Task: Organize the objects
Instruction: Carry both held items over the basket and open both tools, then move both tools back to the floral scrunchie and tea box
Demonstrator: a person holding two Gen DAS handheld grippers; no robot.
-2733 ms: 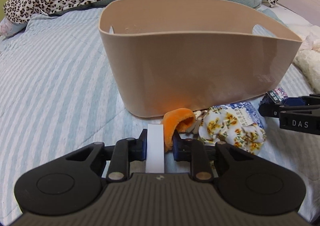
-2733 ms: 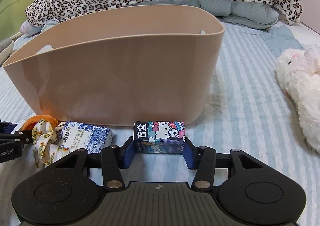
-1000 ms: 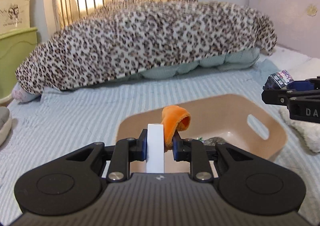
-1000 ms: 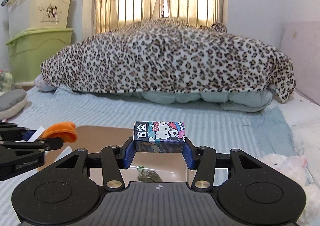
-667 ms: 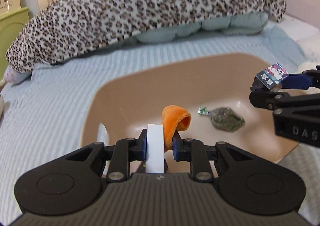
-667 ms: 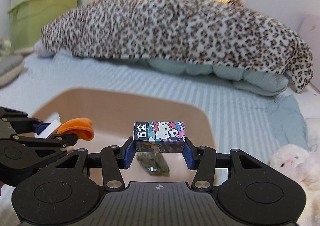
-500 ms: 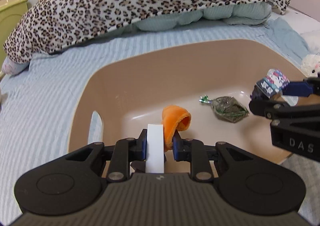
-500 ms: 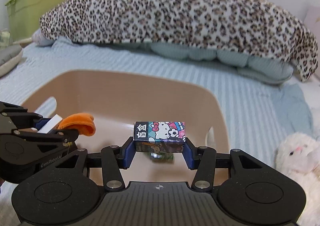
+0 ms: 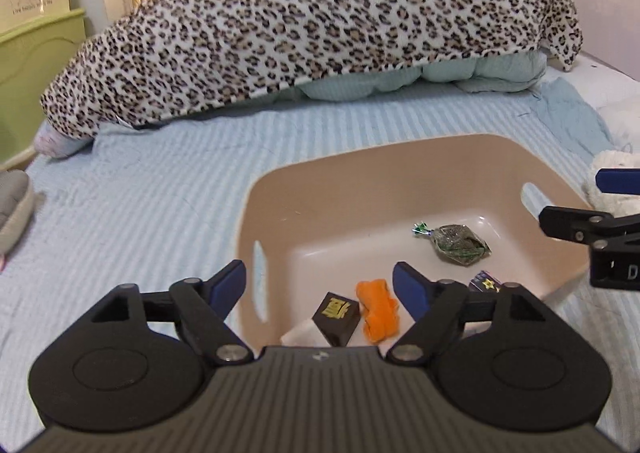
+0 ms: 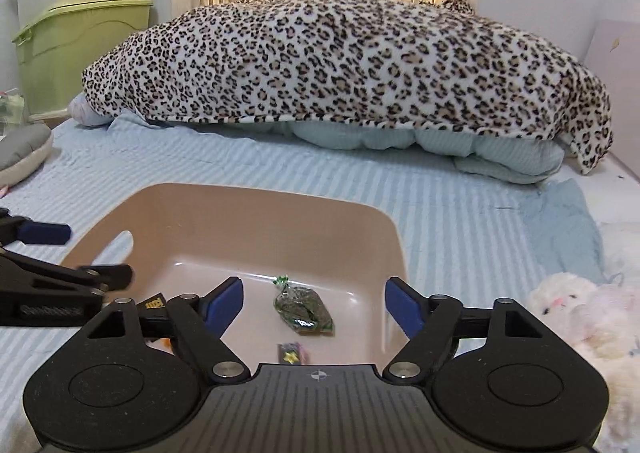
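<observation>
Two black grippers with blue finger pads are held above a beige plastic tub [image 9: 400, 157] with cut-out handles, which rests on a bed covered by a pale blue striped quilt [image 9: 152, 197]. The left gripper [image 9: 318, 287] is spread wide with nothing between its fingers, and the right gripper [image 10: 314, 303] is likewise parted and empty. On the tub floor, a small orange plush piece [image 9: 378, 311] is seen at 6 o'clock, touching a dark brown box with gold lettering [image 9: 336, 315] just to its 9 o'clock. A green foil-wrapped packet [image 9: 458, 243] lies toward 2 o'clock, well apart from them. A small cartoon-printed box [image 10: 292, 353] lies at 6 o'clock of that packet. A leopard-print blanket [image 9: 320, 29] is heaped at 12 o'clock.
</observation>
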